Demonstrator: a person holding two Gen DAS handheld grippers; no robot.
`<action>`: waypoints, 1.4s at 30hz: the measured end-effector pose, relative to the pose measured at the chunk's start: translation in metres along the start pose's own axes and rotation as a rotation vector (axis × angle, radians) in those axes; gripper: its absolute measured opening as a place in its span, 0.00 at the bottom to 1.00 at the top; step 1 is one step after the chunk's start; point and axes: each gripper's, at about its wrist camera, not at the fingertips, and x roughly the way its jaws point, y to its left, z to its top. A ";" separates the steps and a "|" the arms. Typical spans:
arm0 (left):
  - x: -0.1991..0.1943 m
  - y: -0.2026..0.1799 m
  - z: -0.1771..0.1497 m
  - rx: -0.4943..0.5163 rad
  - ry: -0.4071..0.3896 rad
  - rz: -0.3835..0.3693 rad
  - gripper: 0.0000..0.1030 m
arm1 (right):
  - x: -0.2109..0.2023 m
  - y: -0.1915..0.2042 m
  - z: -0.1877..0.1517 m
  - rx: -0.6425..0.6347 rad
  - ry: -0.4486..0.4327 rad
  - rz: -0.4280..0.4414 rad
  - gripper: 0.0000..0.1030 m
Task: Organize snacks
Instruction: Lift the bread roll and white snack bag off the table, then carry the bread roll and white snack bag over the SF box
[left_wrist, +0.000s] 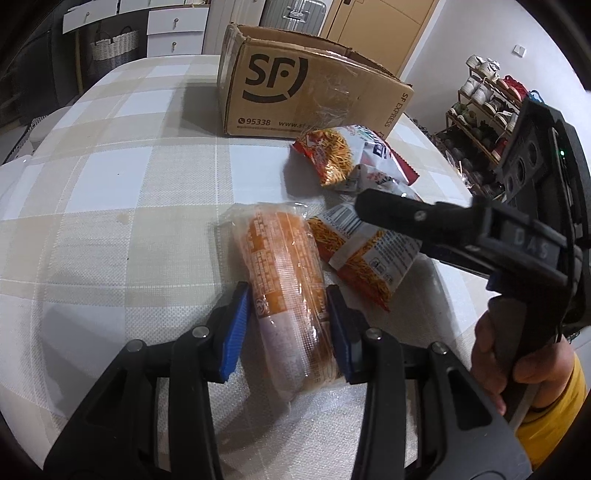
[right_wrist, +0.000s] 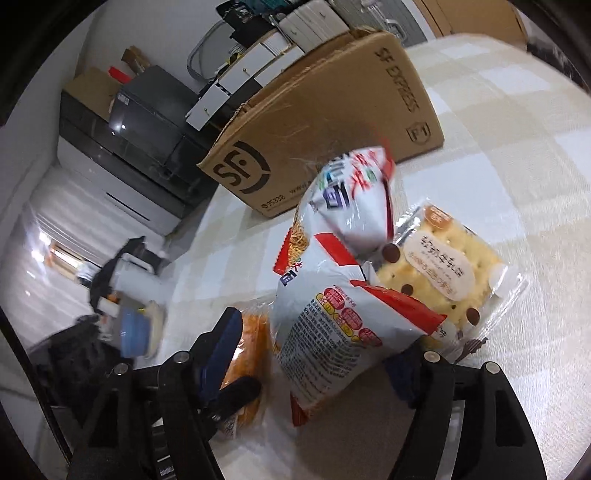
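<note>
Left wrist view is showing an orange snack pack (left_wrist: 288, 295) lying lengthwise at lower centre of the frame, and the left gripper (left_wrist: 291, 328) is clamping it, its blue pads (left_wrist: 232, 328) pressing on both sides of the wrapper. Just right of it a noodle snack bag (left_wrist: 364, 254) is lying on the table (left_wrist: 110, 184), and a second noodle bag (left_wrist: 332, 155) is sitting further up, near the cardboard box (left_wrist: 303, 92) at upper centre. The right gripper (left_wrist: 373, 206) is reaching in from the right edge over these bags, with a hand (left_wrist: 495, 365) on its handle at lower right.

In the right wrist view, the right gripper (right_wrist: 317, 369) is standing with its jaws apart; the white-and-red noodle snack bag (right_wrist: 332, 325) is sitting between them, but the pads are not visibly pressing on it. A cracker pack (right_wrist: 443, 269) is lying at right of the bag, touching it, and the second noodle bag (right_wrist: 351, 195) is leaning above. The orange snack pack (right_wrist: 251, 343) is showing at lower left, with the cardboard box (right_wrist: 332, 122) beyond.
</note>
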 end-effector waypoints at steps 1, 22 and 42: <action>0.000 0.000 -0.001 -0.001 -0.001 -0.003 0.36 | 0.002 0.001 -0.001 -0.011 -0.007 -0.012 0.71; -0.003 -0.003 0.000 -0.004 0.018 0.021 0.35 | -0.032 -0.004 -0.020 -0.019 -0.118 -0.026 0.40; -0.081 -0.035 0.027 0.049 -0.111 0.058 0.35 | -0.144 0.023 -0.010 -0.080 -0.307 0.089 0.40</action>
